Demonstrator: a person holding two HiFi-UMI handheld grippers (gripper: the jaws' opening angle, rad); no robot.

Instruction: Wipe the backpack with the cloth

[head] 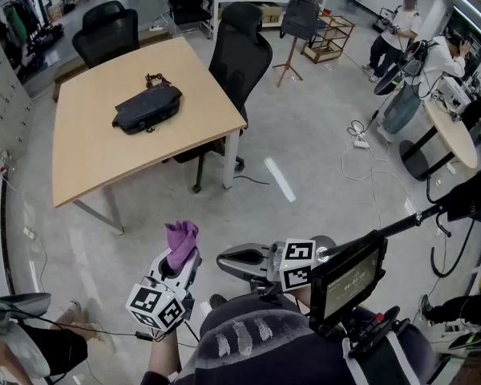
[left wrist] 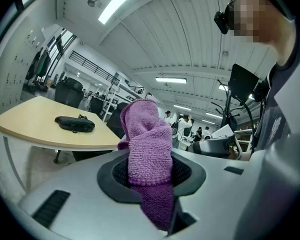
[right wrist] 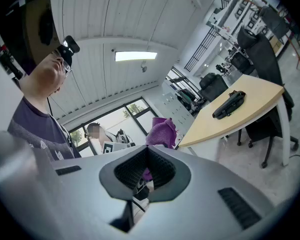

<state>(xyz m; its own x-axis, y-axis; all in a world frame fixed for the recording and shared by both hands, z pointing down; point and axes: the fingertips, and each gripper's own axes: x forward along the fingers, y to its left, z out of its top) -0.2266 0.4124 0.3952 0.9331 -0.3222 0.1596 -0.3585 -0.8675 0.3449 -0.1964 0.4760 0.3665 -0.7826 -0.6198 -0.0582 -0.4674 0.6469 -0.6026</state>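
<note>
We stand back from the wooden surface (head: 96, 163), with bare floor between it and us. A black office chair (head: 240, 50) is drawn up at its far right edge.

The backpack (head: 147, 107) lies flat on the far half of the surface, well apart from both hand-held grippers. It is dark and slumped, with a strap or handle bunched at its far end. We judge it soft-sided and fairly light, so it may dent or slide under a firm wipe. Steadying it by the strap end or by pressing on one corner looks the better hold, with the broad top panel left free for wiping.

Both hand-held grippers are held low and close to our body. The left hand-held gripper (head: 179, 261) points up and forward towards the surface, its marker cube nearest us. Its jaws are clamped on the purple cloth (head: 181, 239). The right hand-held gripper (head: 224, 258) lies nearly level, pointing across towards the left one. Its jaws are drawn together with nothing between them.

The cloth is a small terry rag, limp and light. It is pinched at its lower part, so a loose crumpled tuft stands above the jaws. We expect that tuft to fold and drag in wiping, so it must be pressed flat against the backpack.
</note>
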